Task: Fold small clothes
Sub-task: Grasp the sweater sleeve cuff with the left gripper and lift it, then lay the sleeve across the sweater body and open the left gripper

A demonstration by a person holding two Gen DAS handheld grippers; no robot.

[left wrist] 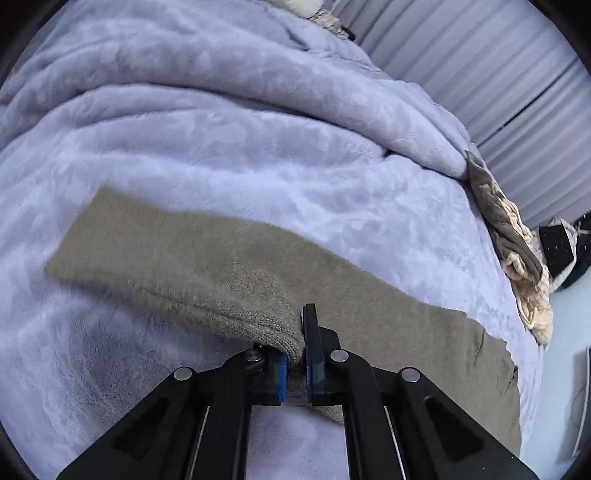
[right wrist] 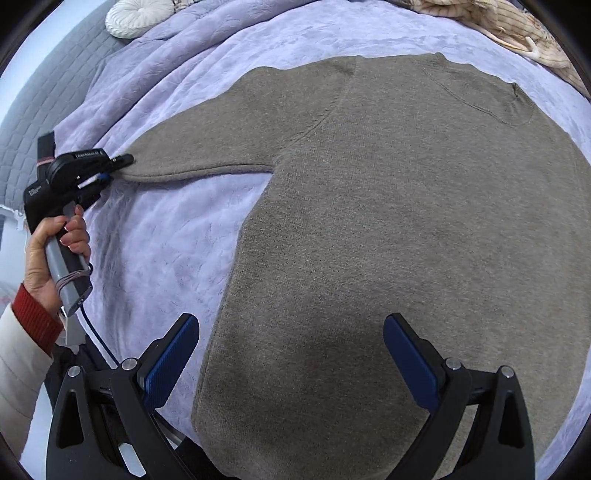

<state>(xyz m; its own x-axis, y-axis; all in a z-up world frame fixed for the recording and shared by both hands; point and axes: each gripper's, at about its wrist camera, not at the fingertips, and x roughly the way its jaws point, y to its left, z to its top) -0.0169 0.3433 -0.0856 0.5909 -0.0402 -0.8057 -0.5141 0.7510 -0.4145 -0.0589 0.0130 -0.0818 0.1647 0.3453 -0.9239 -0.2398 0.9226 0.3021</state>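
A grey-brown knitted sweater (right wrist: pixel 388 221) lies flat on a lilac plush blanket (right wrist: pixel 177 236), collar at the far right. Its left sleeve (right wrist: pixel 207 147) stretches out to the left. My left gripper (left wrist: pixel 301 332) is shut on the sleeve cuff (left wrist: pixel 266 325) and holds it just above the blanket; it also shows in the right wrist view (right wrist: pixel 118 168), held by a hand. My right gripper (right wrist: pixel 291 354) is open and empty above the sweater's lower body, with its blue pads (right wrist: pixel 170 365) wide apart.
A round white cushion (right wrist: pixel 138 16) lies at the far left of the bed. A beige and grey knitted throw (left wrist: pixel 517 251) lies on the bed's edge. Grey quilted bedding (right wrist: pixel 40 110) lies left of the blanket.
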